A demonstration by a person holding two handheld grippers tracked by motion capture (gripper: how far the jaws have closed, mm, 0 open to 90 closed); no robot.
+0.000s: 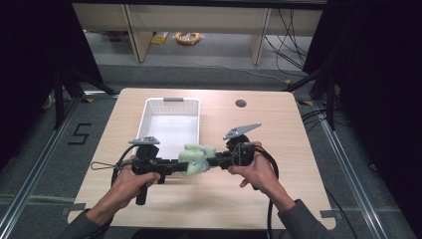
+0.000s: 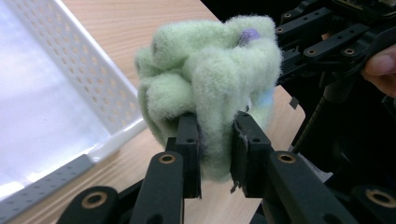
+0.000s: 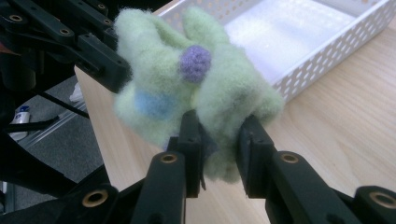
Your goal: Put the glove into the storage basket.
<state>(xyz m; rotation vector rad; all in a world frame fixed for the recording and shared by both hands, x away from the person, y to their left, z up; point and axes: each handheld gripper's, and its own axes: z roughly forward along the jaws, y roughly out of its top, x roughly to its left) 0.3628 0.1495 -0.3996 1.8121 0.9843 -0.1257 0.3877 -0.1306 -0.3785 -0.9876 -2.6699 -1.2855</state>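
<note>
A fluffy pale green plush toy (image 1: 195, 159) with a purple pompom (image 3: 195, 63) and a light blue patch hangs above the wooden table, held from both sides. My left gripper (image 1: 174, 167) is shut on its left end; in the left gripper view the jaws pinch a fold of the plush toy (image 2: 210, 93). My right gripper (image 1: 215, 160) is shut on the other end, its jaws squeezing the plush toy (image 3: 187, 88) in the right gripper view. Each gripper view shows the other gripper's black jaws gripping the far side of the toy.
A white perforated basket (image 1: 171, 105) stands empty on the table (image 1: 259, 189) just beyond the toy, seen also as the basket (image 2: 84, 79) and basket (image 3: 327, 51) in the gripper views. A round cable hole (image 1: 241, 103) lies at the back right. Cables trail from both grippers.
</note>
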